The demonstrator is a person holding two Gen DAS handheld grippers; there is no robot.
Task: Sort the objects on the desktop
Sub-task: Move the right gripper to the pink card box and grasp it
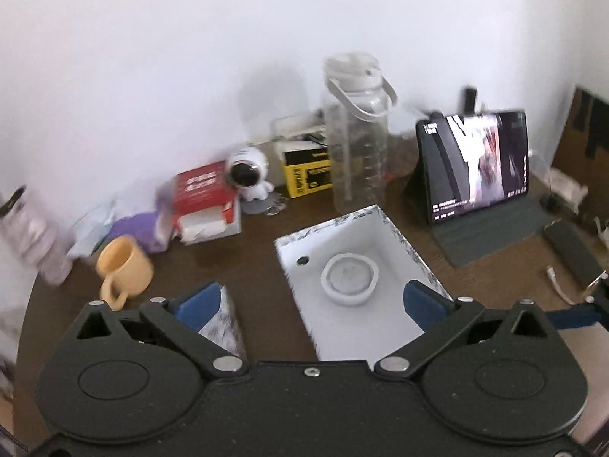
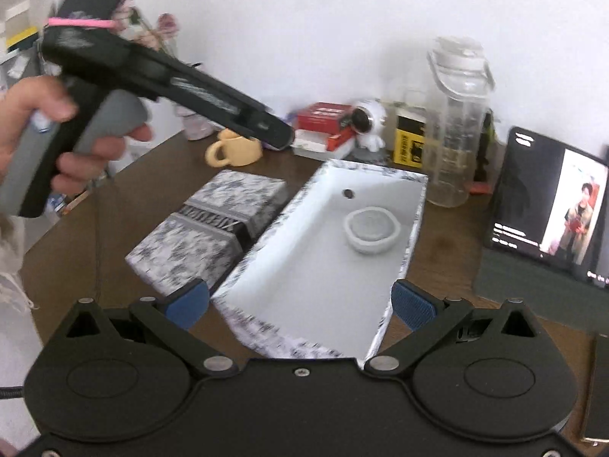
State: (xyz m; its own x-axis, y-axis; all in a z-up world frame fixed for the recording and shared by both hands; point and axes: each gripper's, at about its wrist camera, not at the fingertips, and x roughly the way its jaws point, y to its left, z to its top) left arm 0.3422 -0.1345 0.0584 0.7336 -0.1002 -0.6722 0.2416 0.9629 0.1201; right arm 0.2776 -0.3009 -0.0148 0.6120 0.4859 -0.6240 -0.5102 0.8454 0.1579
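Note:
An open white box with a black-speckled rim lies on the dark wooden desk. Inside it are a round white dish and a small dark coin-like thing. The speckled lid lies left of the box. My left gripper is open and empty above the box's near end. My right gripper is open and empty over the box's near edge. The left gripper's body, held by a hand, shows in the right wrist view.
Along the wall stand a yellow mug, a red tissue box, an astronaut figure, a yellow-black box and a clear water bottle. A lit tablet stands at the right.

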